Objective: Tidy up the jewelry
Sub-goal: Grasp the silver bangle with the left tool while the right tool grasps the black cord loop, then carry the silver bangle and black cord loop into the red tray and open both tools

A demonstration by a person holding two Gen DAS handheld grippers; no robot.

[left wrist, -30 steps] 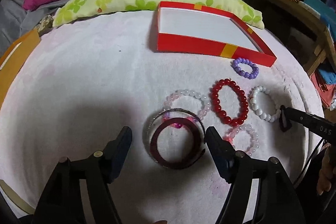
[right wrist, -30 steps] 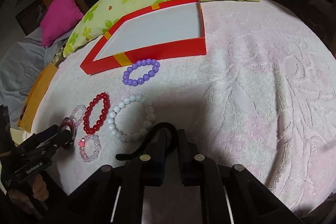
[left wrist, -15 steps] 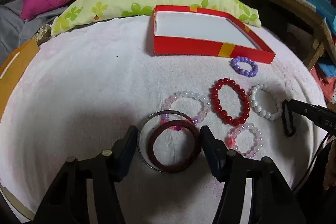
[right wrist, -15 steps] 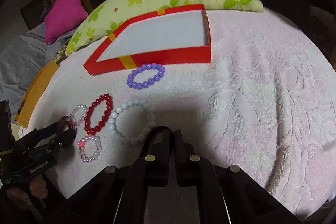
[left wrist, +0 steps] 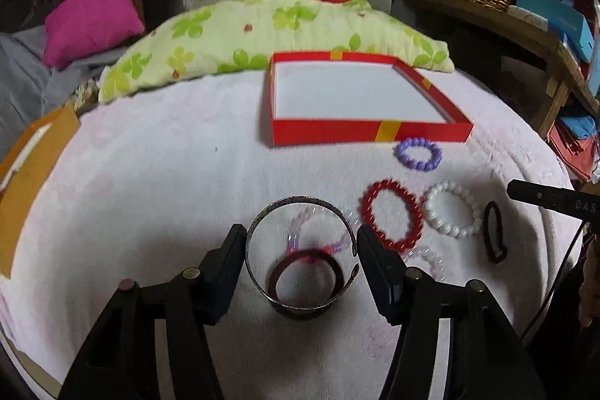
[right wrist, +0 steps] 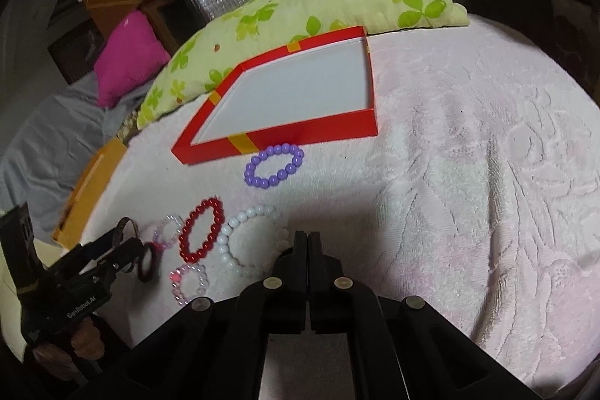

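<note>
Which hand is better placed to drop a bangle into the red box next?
Left. The left gripper is clamped on the silver cuff bangle, lifted, facing the red box. The right gripper is shut on a black loop.

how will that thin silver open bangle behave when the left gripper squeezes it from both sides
The silver bangle sits between the pads of the left gripper and keeps its round shape, so it is probably stiff. It is a thin band with an open gap, so a hard squeeze may flex it. Smooth metal could slip or twist on the pads.
</note>
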